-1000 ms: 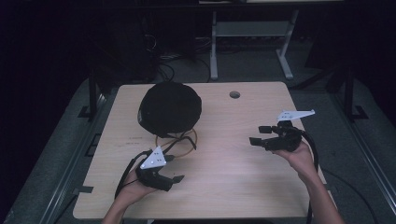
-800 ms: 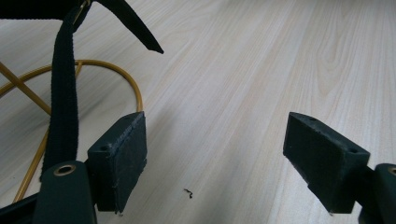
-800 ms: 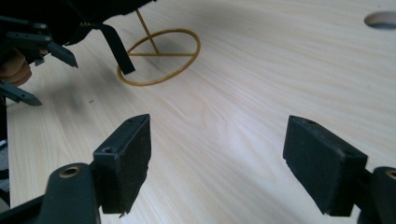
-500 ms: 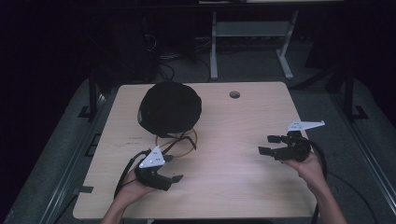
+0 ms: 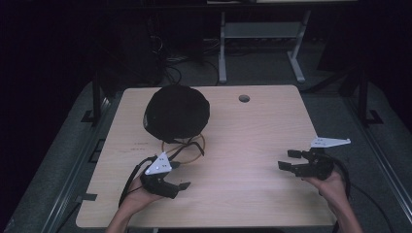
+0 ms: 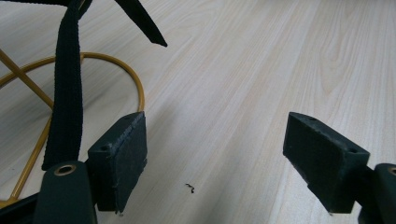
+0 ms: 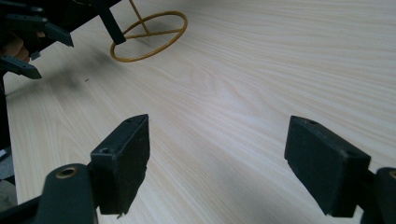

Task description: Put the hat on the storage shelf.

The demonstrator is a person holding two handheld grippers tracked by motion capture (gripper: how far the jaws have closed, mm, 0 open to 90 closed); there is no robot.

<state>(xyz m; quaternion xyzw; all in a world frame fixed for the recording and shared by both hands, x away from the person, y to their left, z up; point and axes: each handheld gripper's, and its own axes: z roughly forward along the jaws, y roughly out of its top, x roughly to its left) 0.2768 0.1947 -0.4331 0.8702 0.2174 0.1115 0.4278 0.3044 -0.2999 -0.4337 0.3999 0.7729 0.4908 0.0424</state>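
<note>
Two tools gape empty over the tabletop (image 5: pixel 252 145): my left tool (image 5: pixel 176 180) sits just beside the black hat's (image 5: pixel 177 112) dangling strap (image 6: pixel 67 88) and yellow wire stand (image 5: pixel 184 148), my right tool (image 5: pixel 290 161) well apart.

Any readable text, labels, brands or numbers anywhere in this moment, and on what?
None can be read.
The black dome-shaped helmet, its yellow wire ring stand and the pale wooden table show no print.
Faint dark marks on the tabletop near the helmet are too small to read.
</note>
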